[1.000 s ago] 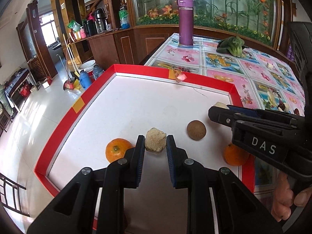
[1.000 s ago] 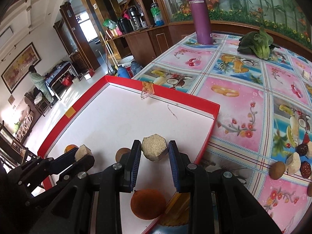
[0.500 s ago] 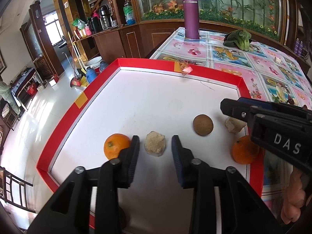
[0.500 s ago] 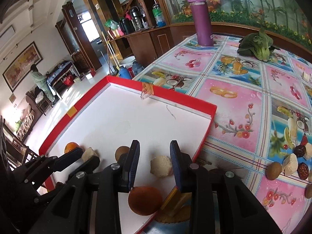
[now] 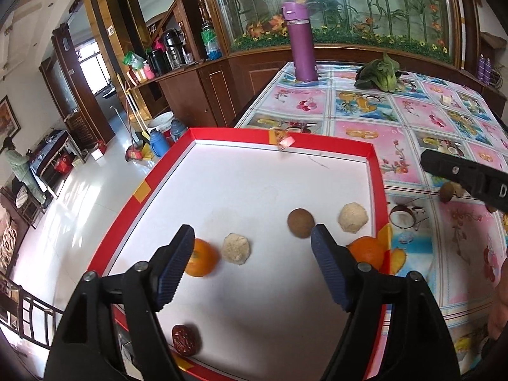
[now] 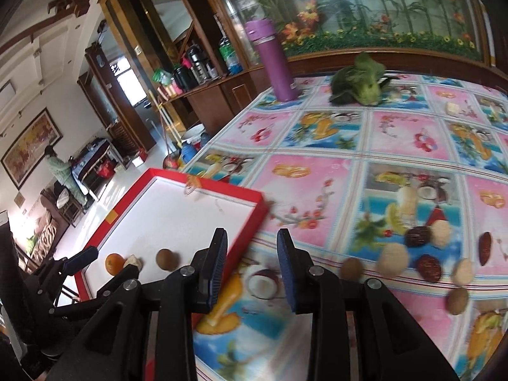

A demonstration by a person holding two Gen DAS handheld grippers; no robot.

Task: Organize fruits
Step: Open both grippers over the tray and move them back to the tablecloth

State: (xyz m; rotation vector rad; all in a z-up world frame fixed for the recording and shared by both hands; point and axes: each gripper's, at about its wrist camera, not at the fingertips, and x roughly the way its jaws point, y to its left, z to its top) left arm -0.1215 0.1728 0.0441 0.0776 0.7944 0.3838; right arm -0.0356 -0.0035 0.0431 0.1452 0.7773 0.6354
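Note:
A red-rimmed white tray [image 5: 374,171] holds a row of fruits: an orange [image 5: 200,257], a pale rough ball [image 5: 235,249], a brown round fruit [image 5: 300,223], a second pale ball [image 5: 353,217], another orange [image 5: 365,251] and a dark red date [image 5: 184,339] near the front. My left gripper [image 5: 252,265] hangs wide open above them, holding nothing. My right gripper [image 6: 251,266] is open and empty over the tablecloth just right of the tray [image 6: 254,219]. Several loose fruits lie to its right: pale balls [image 6: 393,259], brown fruits [image 6: 351,268] and dates [image 6: 428,267].
A purple flask [image 5: 301,44] and a leafy green vegetable [image 5: 382,74] stand at the far end of the flowered tablecloth [image 6: 333,155]. The table's left edge drops to a tiled floor. A person [image 6: 62,171] stands far off in the room.
Both grippers let go of their pale balls, which now lie in the tray. The left gripper opened wide and rose. The right gripper swung right, off the tray towards the loose fruits.

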